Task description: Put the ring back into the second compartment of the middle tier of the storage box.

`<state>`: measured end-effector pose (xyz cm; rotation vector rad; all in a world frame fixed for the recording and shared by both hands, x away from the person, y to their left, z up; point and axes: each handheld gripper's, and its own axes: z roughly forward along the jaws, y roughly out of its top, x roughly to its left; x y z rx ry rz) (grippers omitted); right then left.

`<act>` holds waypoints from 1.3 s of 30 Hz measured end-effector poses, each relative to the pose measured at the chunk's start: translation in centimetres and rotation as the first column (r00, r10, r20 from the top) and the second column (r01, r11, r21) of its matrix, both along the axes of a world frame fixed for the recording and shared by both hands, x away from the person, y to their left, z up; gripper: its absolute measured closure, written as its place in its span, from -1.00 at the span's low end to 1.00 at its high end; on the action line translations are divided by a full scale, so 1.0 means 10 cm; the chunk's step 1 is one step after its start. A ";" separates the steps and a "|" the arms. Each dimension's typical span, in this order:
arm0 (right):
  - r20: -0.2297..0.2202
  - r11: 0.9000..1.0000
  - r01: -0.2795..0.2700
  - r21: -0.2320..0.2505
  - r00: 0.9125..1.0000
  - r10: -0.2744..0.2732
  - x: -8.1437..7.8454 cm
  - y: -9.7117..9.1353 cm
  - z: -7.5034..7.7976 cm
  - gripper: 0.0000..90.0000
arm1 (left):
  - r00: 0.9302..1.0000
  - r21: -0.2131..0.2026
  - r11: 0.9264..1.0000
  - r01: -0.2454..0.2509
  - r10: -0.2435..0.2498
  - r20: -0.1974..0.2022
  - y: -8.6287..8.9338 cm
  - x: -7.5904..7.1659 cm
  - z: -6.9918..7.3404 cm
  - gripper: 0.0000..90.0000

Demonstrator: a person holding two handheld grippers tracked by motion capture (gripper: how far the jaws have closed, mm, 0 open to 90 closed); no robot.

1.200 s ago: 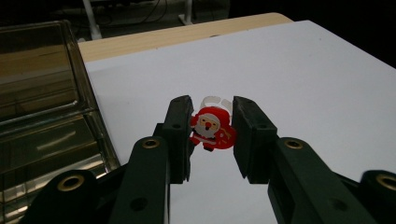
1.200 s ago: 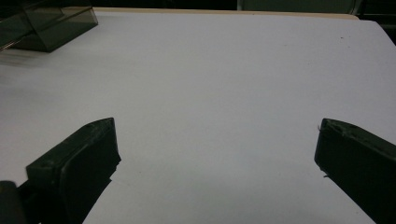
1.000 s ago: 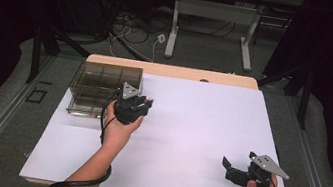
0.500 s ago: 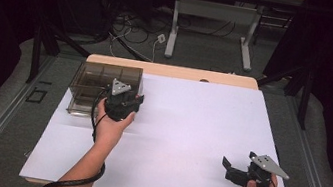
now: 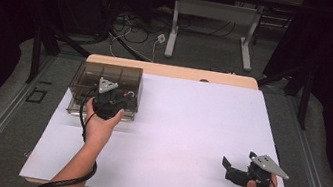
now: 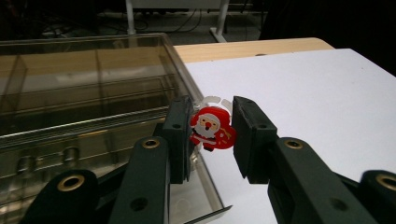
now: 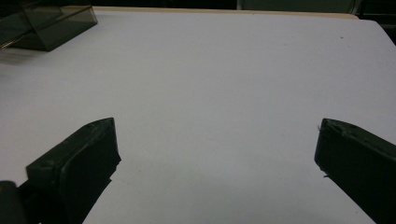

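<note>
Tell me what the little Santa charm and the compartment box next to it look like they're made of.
The Santa charm looks like moulded plastic or soft rubber: flat, saturated red and white with a slight sheen; which one I can't tell. The compartment box appears to be rigid smoky-brown plastic: you can see its dividers through the walls, and its edges catch glossy highlights.

red santa charm (image 6: 212, 129), smoky brown box (image 5: 106, 76), white table (image 5: 199, 129).

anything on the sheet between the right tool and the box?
No. In the right gripper view, the white sheet runs bare from the open right tool to the box; the high view agrees.
</note>
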<state>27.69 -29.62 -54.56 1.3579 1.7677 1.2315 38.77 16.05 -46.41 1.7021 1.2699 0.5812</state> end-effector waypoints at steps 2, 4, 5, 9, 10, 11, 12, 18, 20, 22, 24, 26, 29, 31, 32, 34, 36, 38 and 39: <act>0.000 1.000 0.000 0.001 1.000 0.000 0.00 0.00 0.00 -1.00 | 1.000 -0.008 1.000 -0.013 0.013 -0.001 0.05 0.00 0.00 0.52; -0.001 1.000 0.000 0.000 1.000 0.000 0.00 0.00 0.00 -1.00 | 1.000 -0.011 1.000 -0.026 0.026 -0.001 0.10 0.00 0.00 0.52; -0.001 1.000 0.001 0.000 1.000 -0.001 0.00 0.00 0.00 -1.00 | 1.000 -0.011 0.999 -0.032 0.032 0.000 0.13 -0.01 0.00 0.52; -0.005 1.000 -0.001 -0.001 1.000 0.001 0.00 0.00 0.00 -1.00 | 0.999 -0.012 0.999 -0.052 0.052 0.000 0.21 -0.01 -0.01 0.52; -0.005 1.000 -0.001 -0.001 1.000 0.001 0.00 0.00 0.00 -1.00 | 0.998 -0.012 0.998 -0.058 0.058 -0.001 0.24 -0.01 -0.01 0.52; -0.004 1.000 -0.001 -0.001 1.000 0.001 0.00 0.00 0.00 -1.00 | 0.998 -0.010 0.998 -0.070 0.070 -0.002 0.30 -0.02 -0.01 0.52; -0.005 1.000 0.000 -0.002 1.000 0.000 0.00 0.00 0.00 -1.00 | 0.997 -0.009 0.997 -0.076 0.076 -0.003 0.32 -0.02 -0.01 0.52; -0.005 1.000 -0.003 -0.007 1.000 0.003 0.00 0.01 0.00 -1.00 | 0.994 -0.007 0.994 -0.110 0.110 -0.002 0.47 -0.03 -0.02 0.52; -0.007 1.000 -0.003 -0.007 1.000 0.003 0.00 0.01 0.00 -1.00 | 0.993 -0.008 0.993 -0.119 0.119 -0.004 0.50 -0.03 -0.02 0.52; -0.005 1.000 -0.002 -0.006 1.000 0.002 0.00 0.01 0.00 -1.00 | 0.992 -0.006 0.992 -0.126 0.126 -0.009 0.54 -0.04 -0.03 0.52; -0.012 1.000 -0.001 -0.008 1.000 0.001 0.00 0.01 0.00 -1.00 | 0.991 -0.011 0.991 -0.134 0.134 -0.005 0.56 -0.04 -0.03 0.52; -0.012 1.000 -0.003 -0.008 1.000 0.003 0.00 0.01 0.00 -1.00 | 0.991 -0.006 0.991 -0.136 0.136 -0.011 0.58 -0.04 -0.04 0.52; -0.006 1.000 -0.003 -0.006 1.000 0.003 0.00 0.01 0.00 -1.00 | 0.990 -0.006 0.990 -0.140 0.140 -0.016 0.59 -0.04 -0.07 0.51; -0.012 1.000 -0.002 -0.009 1.000 0.002 0.00 0.01 0.00 -1.00 | 0.990 -0.004 0.990 -0.142 0.142 -0.022 0.59 -0.03 -0.09 0.52; -0.010 1.000 -0.003 -0.008 1.000 0.002 0.00 0.01 0.00 -1.00 | 0.990 -0.001 0.990 -0.142 0.142 -0.026 0.60 -0.03 -0.10 0.52; -0.014 1.000 -0.002 -0.007 1.000 0.002 0.00 0.01 0.00 -1.00 | 0.989 -0.001 0.989 -0.146 0.146 -0.032 0.60 -0.03 -0.13 0.52; -0.005 1.000 -0.002 -0.006 1.000 0.002 0.00 0.01 0.00 -1.00 | 0.988 0.001 0.989 -0.148 0.148 -0.040 0.61 -0.02 -0.16 0.52; -0.005 1.000 -0.001 -0.005 1.000 0.001 0.00 0.01 0.00 -1.00 | 0.987 0.001 0.988 -0.154 0.154 -0.048 0.62 -0.03 -0.19 0.52; -0.007 1.000 0.000 -0.005 1.000 0.000 0.00 0.01 0.00 -1.00 | 0.987 0.003 0.988 -0.155 0.155 -0.050 0.63 -0.03 -0.20 0.51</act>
